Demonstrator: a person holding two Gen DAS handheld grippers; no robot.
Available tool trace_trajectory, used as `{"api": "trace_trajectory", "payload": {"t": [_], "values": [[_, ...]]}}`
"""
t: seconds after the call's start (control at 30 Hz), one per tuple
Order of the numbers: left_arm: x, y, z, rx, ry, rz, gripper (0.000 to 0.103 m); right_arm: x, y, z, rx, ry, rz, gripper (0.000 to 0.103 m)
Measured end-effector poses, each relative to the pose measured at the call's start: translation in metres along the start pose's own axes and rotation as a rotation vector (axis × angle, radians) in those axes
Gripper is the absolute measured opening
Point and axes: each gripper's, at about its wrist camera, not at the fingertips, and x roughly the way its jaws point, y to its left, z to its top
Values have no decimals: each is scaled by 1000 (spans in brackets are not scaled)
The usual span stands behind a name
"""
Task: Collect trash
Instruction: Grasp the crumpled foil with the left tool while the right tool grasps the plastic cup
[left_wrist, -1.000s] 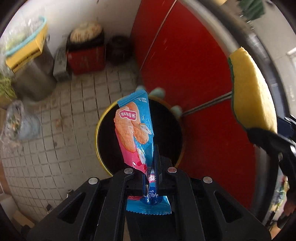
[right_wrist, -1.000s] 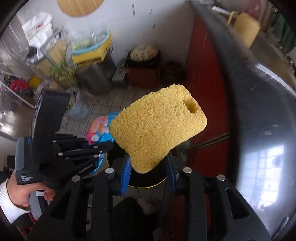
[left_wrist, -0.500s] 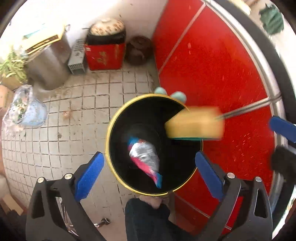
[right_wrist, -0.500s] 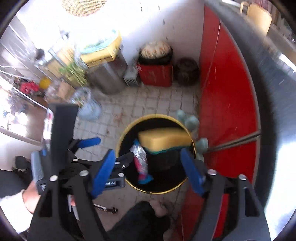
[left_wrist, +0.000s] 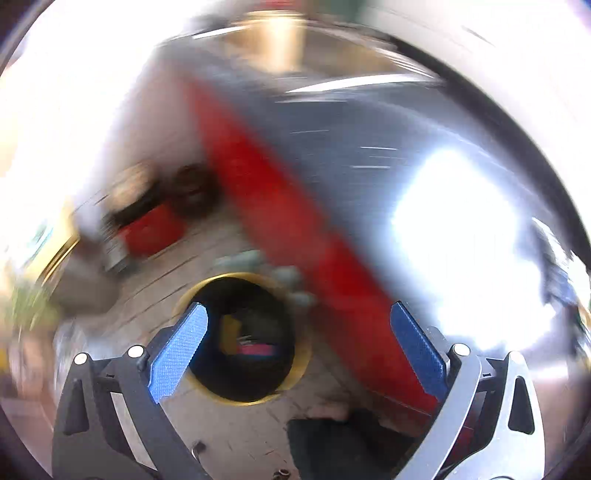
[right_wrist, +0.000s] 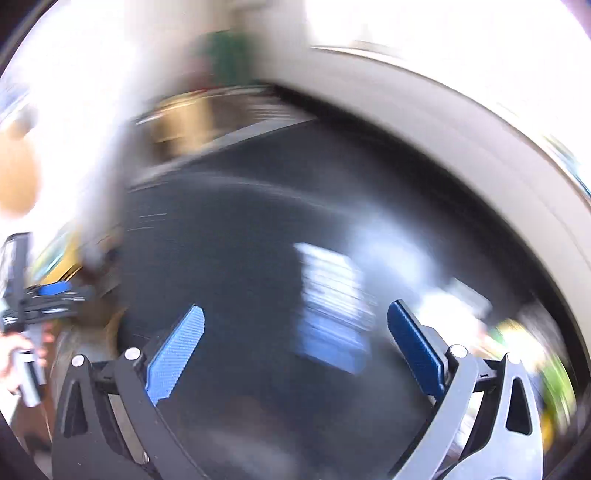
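Note:
The left wrist view is blurred by motion. In it my left gripper (left_wrist: 295, 306) is open and empty, high above a black bin with a yellow rim (left_wrist: 240, 402) on the floor. Inside the bin lie a yellow sponge (left_wrist: 229, 332) and a pink and blue snack wrapper (left_wrist: 256, 349). The jaws of my right gripper (right_wrist: 295, 306) are opening, with nothing between them, over a dark glossy countertop (right_wrist: 240, 240). At the left edge of the right wrist view a hand (right_wrist: 14, 354) holds the left gripper, whose fingers (right_wrist: 55, 288) show blue pads.
A red cabinet front (left_wrist: 295, 229) runs diagonally beside the bin. A red box (left_wrist: 155, 229) and a dark round pot (left_wrist: 192, 184) stand on the tiled floor by the back wall. A person's dark trouser leg (left_wrist: 332, 443) is below the bin.
Both grippers opened and let the wrapper and sponge fall into the bin. Both then swung up and away; the right wrist view now faces the countertop.

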Motion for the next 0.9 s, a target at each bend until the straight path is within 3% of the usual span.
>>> {"api": "trace_trajectory", "payload": {"t": [0.1,0.27,0.37,0.5,0.7,0.9], "values": [[3,-75,16,136,19,-97,96,-40,-112,-47,240,15,-184,96],[2,-203,27,364,25,-179,96,-96,-238,-135,545,67,-426,96],[9,-262,18,490,38,-181,96,-116,-283,-170,681,64,-474,96],[23,-307,12,532,75,-175,96,-137,-319,-195,787,29,-496,96],[50,-327,25,506,100,-92,96,-132,-362,-185,804,16,-499,96],[66,-330,32,490,131,-24,96,-86,-406,-171,826,89,-440,96]]}}
